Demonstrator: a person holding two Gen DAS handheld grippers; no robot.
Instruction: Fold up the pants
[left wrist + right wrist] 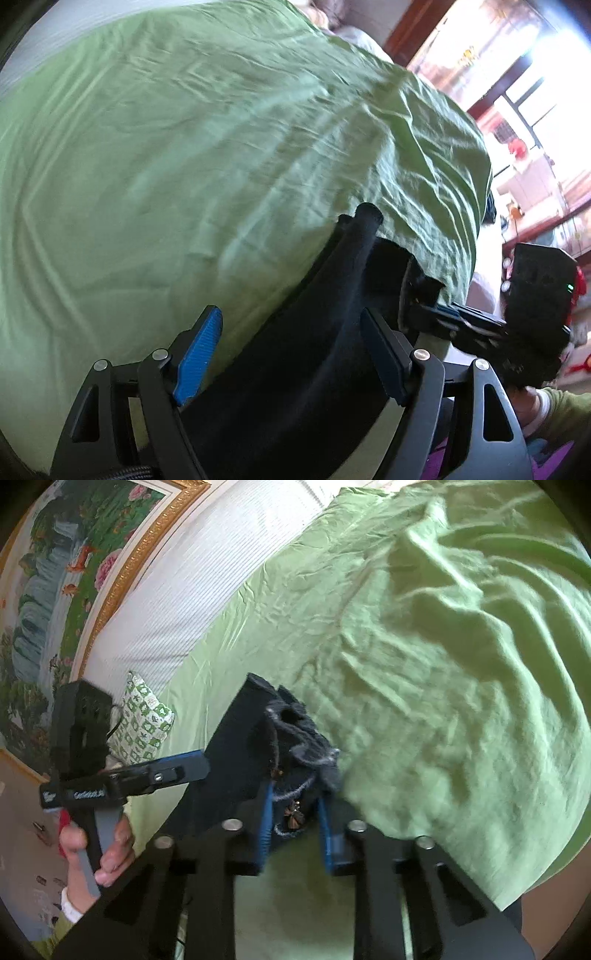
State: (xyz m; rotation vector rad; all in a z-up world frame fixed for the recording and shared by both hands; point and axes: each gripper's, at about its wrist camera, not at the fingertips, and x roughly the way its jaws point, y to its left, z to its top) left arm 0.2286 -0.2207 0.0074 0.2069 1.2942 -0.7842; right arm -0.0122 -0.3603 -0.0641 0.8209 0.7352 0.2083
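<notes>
Dark pants [295, 369] lifted above the bed's green sheet [166, 166], right tool [295, 830] clamped on the drawstring waistband, left tool [288, 354] spread wide with cloth passing between its fingers, framed painting [55, 572] and patterned pillow [144, 720] seen behind.

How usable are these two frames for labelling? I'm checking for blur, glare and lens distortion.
Left wrist view: window area blown out by glare, green sheet smeared by motion blur, pants a near-featureless black. Right wrist view: sharper, pants trim visible between the right gripper pads, sheet softly blurred at right. Both show strong fisheye bending and dark corners.
</notes>
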